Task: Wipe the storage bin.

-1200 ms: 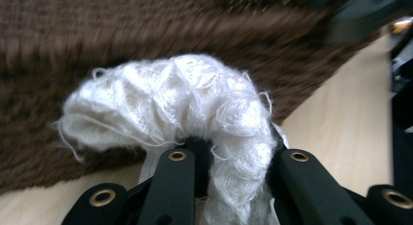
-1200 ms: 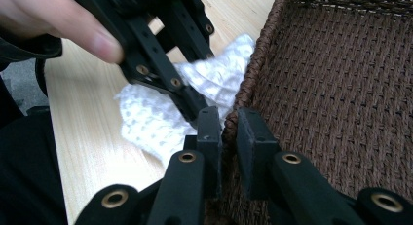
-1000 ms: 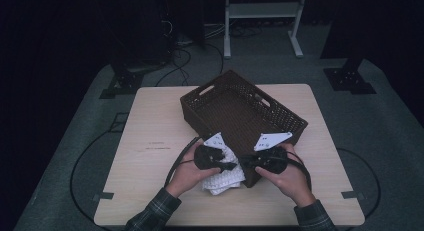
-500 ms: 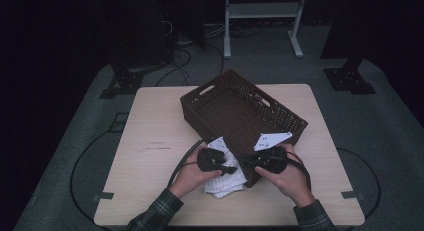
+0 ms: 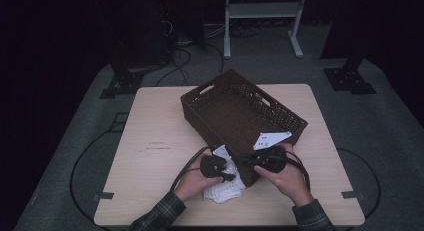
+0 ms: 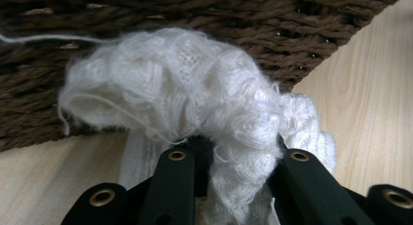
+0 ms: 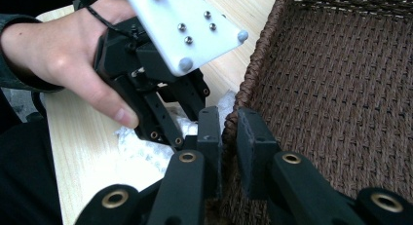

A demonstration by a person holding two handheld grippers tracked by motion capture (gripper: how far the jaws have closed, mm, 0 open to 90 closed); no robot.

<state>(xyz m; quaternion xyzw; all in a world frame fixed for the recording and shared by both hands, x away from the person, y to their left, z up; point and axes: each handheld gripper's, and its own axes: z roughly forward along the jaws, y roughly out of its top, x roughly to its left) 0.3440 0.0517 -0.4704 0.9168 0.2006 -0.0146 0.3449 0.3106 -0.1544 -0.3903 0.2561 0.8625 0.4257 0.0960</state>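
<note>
Basket [image 6: 204,20] cut off at top frame edge; white knit cloth's [image 6: 195,103] lower part hidden behind black jaws.

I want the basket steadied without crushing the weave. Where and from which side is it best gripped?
Probably the thick braided rim of the brown woven basket, straddled from above at its near corner: that rope-like edge is firm and narrow enough for two jaws. The right gripper already pinches it there, one jaw inside and one outside. The left gripper holds the white knit cloth beside it.
</note>
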